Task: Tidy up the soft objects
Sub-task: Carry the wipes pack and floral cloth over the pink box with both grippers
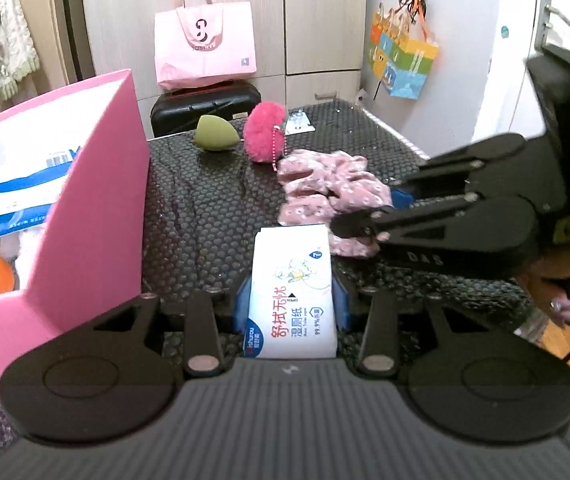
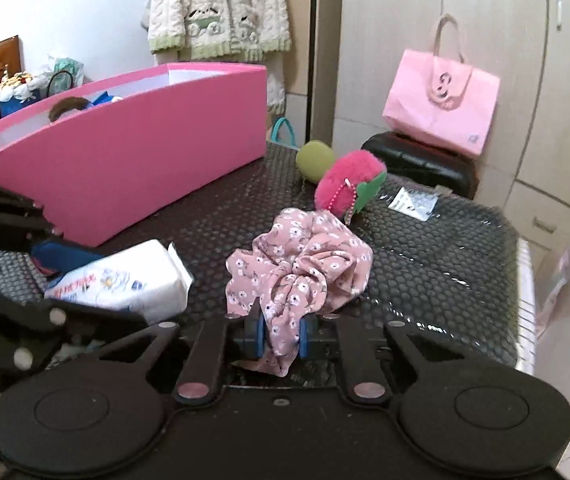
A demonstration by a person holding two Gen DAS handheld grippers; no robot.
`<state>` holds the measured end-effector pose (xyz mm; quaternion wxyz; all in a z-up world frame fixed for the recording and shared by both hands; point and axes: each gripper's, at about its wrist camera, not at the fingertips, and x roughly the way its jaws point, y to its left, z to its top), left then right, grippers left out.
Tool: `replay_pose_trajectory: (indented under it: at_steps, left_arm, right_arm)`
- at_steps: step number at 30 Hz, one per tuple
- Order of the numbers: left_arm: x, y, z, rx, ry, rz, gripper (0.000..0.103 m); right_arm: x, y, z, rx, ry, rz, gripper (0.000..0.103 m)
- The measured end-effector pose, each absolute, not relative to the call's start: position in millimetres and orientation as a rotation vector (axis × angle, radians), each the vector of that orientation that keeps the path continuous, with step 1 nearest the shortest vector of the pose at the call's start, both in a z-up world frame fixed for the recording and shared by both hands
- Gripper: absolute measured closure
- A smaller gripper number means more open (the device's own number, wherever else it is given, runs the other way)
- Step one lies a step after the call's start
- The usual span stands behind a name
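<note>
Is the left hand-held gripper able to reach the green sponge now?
Probably not yet: the left hand-held gripper is shut on the wipes pack. The path to the green sponge itself looks free.

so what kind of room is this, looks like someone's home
Most likely a bedroom or dressing corner in a home: a knitted cardigan hangs by the wall, tall wardrobe doors stand behind, and a pink tote bag sits on a black suitcase.

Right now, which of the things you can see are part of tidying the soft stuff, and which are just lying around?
Part of the job:
wet wipes pack, in the left gripper
floral scrunchie, in the right gripper
pink pompom
green sponge
pink box

Just lying about:
pink tote bag
black case
colourful gift bag
hanging cardigan
</note>
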<state>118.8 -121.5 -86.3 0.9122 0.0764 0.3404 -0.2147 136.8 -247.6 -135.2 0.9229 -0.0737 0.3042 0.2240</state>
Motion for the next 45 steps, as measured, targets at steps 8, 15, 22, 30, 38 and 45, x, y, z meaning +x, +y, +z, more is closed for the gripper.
replay_pose_trajectory:
  at_steps: [8, 15, 22, 30, 38, 45]
  left_arm:
    - [109, -86, -74, 0.090, 0.757, -0.503, 0.064]
    - [84, -58, -79, 0.110, 0.774, -0.487, 0.064]
    - [60, -30, -72, 0.099, 0.796, -0.477, 0.064]
    - [42, 10, -44, 0.091, 0.770, -0.474, 0.064]
    - [45, 39, -10, 0.030, 0.658, -0.439, 0.064]
    - [77, 53, 10, 0.032, 0.580, -0.392, 0.064]
  right_arm:
    - [89, -245, -115, -0.126, 0.625, 0.457, 0.085]
    - [48, -220, -103, -0.118, 0.616, 0.513, 0.085]
    - [15, -185, -85, -0.142, 0.603, 0.660, 0.085]
    - [-2, -154, -55, -0.150, 0.547, 0.741, 0.085]
    - [7, -131, -26, -0.137, 0.485, 0.792, 0.084]
    - [47, -114, -6, -0.131, 0.415, 0.787, 0.082]
